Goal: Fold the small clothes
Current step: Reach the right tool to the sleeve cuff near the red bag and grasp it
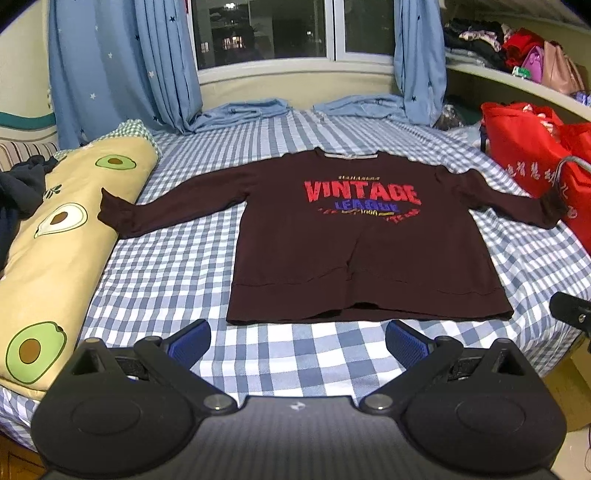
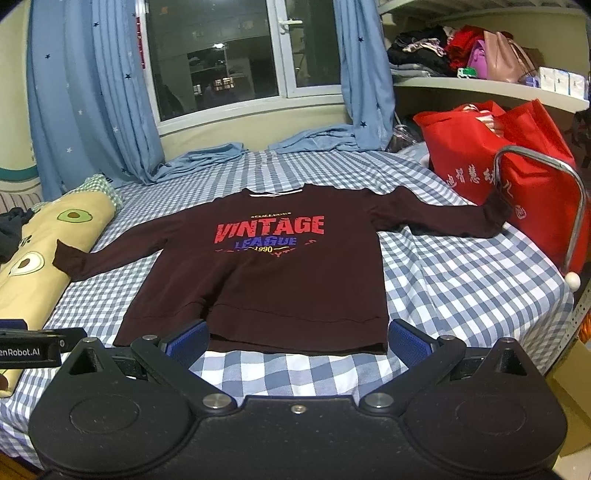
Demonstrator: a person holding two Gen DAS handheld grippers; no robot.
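One dark maroon sweatshirt (image 1: 362,251) lies spread flat, front up, in the middle of the frame on the blue-and-white checked bed (image 1: 166,266). Both sleeves extended sideways; hem nearest the cameras, neckline toward the window (image 1: 280,29). Chest print reads "VINTAGE LEAGUE", red over blue.

Left tool (image 1: 297,338): released, blue-padded fingers (image 1: 192,338) spread wide at the bottom of its frame, nothing between them. It hovers over bare bedsheet just short of the hem, not touching the garment.

Right tool (image 2: 297,338): likewise released, pads (image 2: 406,338) wide apart and empty. From its view the hem's lower edge sits between and just beyond the fingertips; contact cannot be confirmed.

Surroundings: avocado-print bolster (image 1: 55,236) along the left edge of the frame, the left sleeve cuff resting against it. Red bags (image 2: 498,166) at right, the other cuff reaching them. Blue star-patterned curtains (image 1: 110,66) at upper left and upper right, their ends pooled on the bed. Shelf (image 2: 480,85) with clothes and handbags at upper right.
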